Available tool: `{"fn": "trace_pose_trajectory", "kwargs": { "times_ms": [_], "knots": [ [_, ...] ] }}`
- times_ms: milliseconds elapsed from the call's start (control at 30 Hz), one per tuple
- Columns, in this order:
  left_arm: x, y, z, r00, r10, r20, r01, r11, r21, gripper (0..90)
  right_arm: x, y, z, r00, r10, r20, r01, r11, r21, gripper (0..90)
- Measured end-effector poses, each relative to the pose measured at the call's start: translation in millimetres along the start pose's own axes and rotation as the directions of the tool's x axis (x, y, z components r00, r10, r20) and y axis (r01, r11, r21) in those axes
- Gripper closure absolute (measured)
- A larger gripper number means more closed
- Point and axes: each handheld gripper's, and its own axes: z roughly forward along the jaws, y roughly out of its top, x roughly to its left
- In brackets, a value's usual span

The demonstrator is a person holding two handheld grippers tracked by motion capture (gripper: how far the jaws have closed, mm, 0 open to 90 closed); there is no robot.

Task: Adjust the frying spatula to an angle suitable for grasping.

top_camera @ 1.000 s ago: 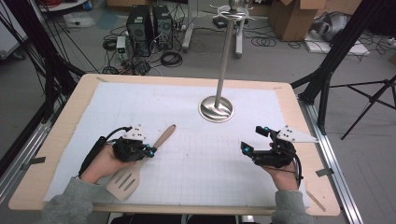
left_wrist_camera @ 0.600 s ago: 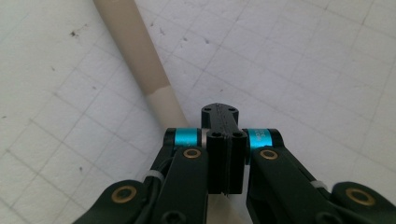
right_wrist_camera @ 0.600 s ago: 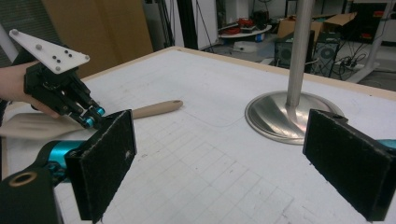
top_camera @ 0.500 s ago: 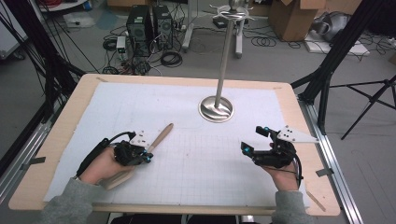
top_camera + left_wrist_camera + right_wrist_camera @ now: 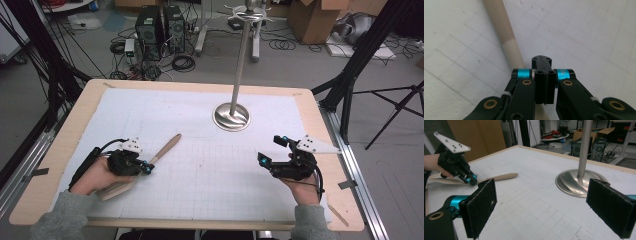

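**Caller:** Jaws pressed flat together on the left gripper, nothing between the pads. In the left gripper view the two black jaws meet face to face.

**Analyst:** And the wooden spatula?

**Caller:** Lying on the white grid mat, right under that gripper. Its rounded handle runs out ahead of the closed tips and up to their right in the high view; the flat blade pokes out behind, under the left hand. In the left gripper view the pale handle passes just left of the jaws and under them. Whether the tips rest on the wood, I can't tell.

**Analyst:** Over to the other side.

**Caller:** Right gripper stands wide open, holding nothing. Its own view shows both pads well apart with bare mat between them.

**Analyst:** What's ahead of it?

**Caller:** Steel stand, round base on the mat, pole upright, ahead and slightly left of the right gripper. From the right gripper view the base sits just beyond the far pad, and the left gripper is off across the mat, on the spatula.

**Analyst:** Any writing to read?

**Caller:** No lettering is legible.
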Motion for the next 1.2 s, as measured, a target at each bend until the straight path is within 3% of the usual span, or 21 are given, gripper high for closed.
{"fn": "trace_pose_trajectory", "kwargs": {
  "times_ms": [67, 100, 133, 167, 200, 333, 433, 500, 567, 633, 733, 900, 1100, 1200],
  "knots": [
    [4.6, 5.7, -5.3, 0.9964, -0.056, -0.063, 0.051, 0.9953, -0.082, 89.7, -0.3, -0.1, 0.2, 1.0, 0.001, 0.002, -0.001, 1.0, 0.002, 8.3],
    [7.0, 8.8, -6.3, 0.991, -0.09, -0.099, 0.08, 0.9916, -0.102, 89.7, 0.0, -0.2, 0.3, 1.0, 0.005, 0.003, -0.005, 1.0, 0.006, 8.3],
    [10.0, 12.2, -5.8, 0.9818, -0.125, -0.143, 0.109, 0.9871, -0.118, 89.7, -0.3, -0.2, 0.8, 1.0, -0.001, 0.003, 0.001, 1.0, 0.004, 8.3],
    [12.0, 14.0, -4.7, 0.9759, -0.146, -0.163, 0.127, 0.9847, -0.119, 89.7, 0.2, -0.3, 1.1, 1.0, -0.001, 0.004, 0.001, 1.0, 0.009, 8.3],
    [14.5, 16.4, -1.3, 0.9655, -0.184, -0.185, 0.162, 0.9787, -0.126, 89.7, 0.6, -0.3, 1.5, 1.0, -0.002, 0.004, 0.002, 1.0, 0.009, 8.3],
    [20.0, 19.9, 12.5, 0.9467, -0.243, -0.212, 0.226, 0.969, -0.099, 89.7, 2.1, -0.7, 1.8, 0.9999, -0.012, 0.004, 0.012, 1.0, 0.017, 8.3],
    [22.8, 19.4, 21.3, 0.9436, -0.23, -0.238, 0.221, 0.9732, -0.064, 89.7, 1.6, -1.4, -1.2, 0.9999, -0.008, 0.011, 0.008, 1.0, 0.016, 8.3],
    [23.5, 18.8, 26.6, 0.9462, -0.223, -0.235, 0.219, 0.9748, -0.041, 89.7, 1.3, -1.7, -3.4, 0.9999, 0.004, 0.013, -0.004, 1.0, 0.013, 8.3],
    [21.0, 19.3, 31.2, 0.9518, -0.186, -0.244, 0.185, 0.9824, -0.025, 89.7, 1.0, -2.1, -4.2, 0.9999, 0.007, 0.014, -0.007, 1.0, 0.013, 8.3],
    [19.0, 21.7, 32.7, 0.9564, -0.176, -0.233, 0.178, 0.9839, -0.014, 89.7, 1.0, -2.3, -4.2, 0.9999, 0.007, 0.014, -0.007, 1.0, 0.013, 8.3],
    [15.9, 23.3, 34.7, 0.9547, -0.164, -0.248, 0.167, 0.9859, -0.009, 89.6, 1.2, -2.3, -4.0, 0.9999, 0.002, 0.011, -0.002, 1.0, 0.01, 8.3],
    [13.2, 23.7, 37.2, 0.9598, -0.133, -0.247, 0.135, 0.9908, -0.012, 89.6, 0.3, -2.1, -6.2, 0.9999, 0.008, 0.012, -0.008, 1.0, 0.003, 8.3],
    [5.5, 27.6, 41.8, 0.9661, -0.029, -0.257, 0.033, 0.9994, 0.012, 89.8, 0.5, -2.6, -5.1, 0.9999, 0.003, 0.011, -0.003, 1.0, 0.007, 8.3],
    [0.5, 30.1, 46.1, 0.9735, 0.019, -0.228, -0.015, 0.9997, 0.02, 89.7, 0.4, -2.6, -5.5, 0.9999, 0.006, 0.013, -0.006, 1.0, 0.01, 8.3]
  ]
}}
